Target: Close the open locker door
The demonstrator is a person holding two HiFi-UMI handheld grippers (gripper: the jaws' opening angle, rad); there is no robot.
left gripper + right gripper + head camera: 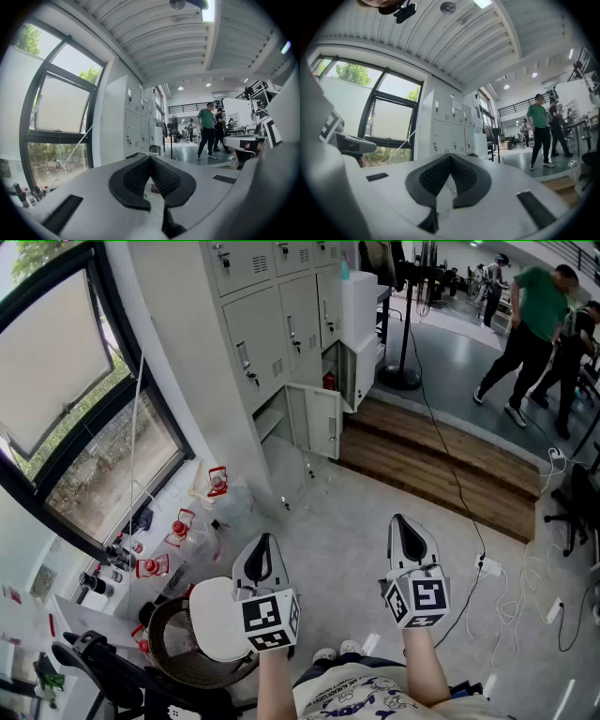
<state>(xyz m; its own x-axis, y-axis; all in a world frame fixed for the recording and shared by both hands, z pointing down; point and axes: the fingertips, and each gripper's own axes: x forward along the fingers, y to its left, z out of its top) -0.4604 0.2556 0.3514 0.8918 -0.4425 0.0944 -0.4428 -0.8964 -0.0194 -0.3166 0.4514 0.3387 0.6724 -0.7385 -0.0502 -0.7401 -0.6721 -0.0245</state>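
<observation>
Two hand-held grippers point level over a grey floor, side by side and apart. The left gripper (263, 559) has its jaws clenched together with nothing between them. The right gripper (411, 538) is clenched and empty too. Beyond them, one bank of grey lockers (281, 315) stands beside a window (84, 418). One open locker door (323, 421) juts out in the bottom row, well ahead of both grippers. Farther right is one person in a green shirt (536, 315).
</observation>
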